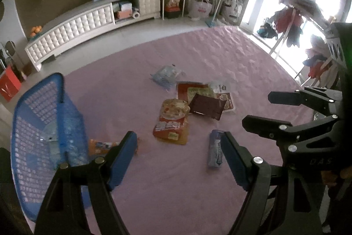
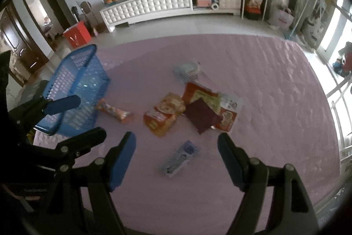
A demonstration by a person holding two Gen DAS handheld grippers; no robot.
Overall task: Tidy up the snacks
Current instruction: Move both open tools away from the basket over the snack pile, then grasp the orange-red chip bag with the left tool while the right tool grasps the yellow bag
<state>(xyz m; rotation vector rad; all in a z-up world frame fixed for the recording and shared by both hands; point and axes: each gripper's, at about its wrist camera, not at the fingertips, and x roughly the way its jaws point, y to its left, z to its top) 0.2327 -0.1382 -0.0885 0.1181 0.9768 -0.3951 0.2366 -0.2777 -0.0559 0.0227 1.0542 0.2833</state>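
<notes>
Both grippers hover over the pink bedspread with nothing in them: left gripper jaws wide open, right gripper same. The snacks sit loose mid-bed: an orange packet, a dark maroon packet atop a red one, a clear bag, and a small blue-white packet nearest the jaws. The blue plastic basket stands at the left, with an orange wrapped snack lying just beside it.

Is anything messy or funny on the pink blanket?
Yes. The snack packets lie in a loose overlapping heap on the pink blanket, not in the blue basket, which looks tilted. One blue packet lies apart.
</notes>
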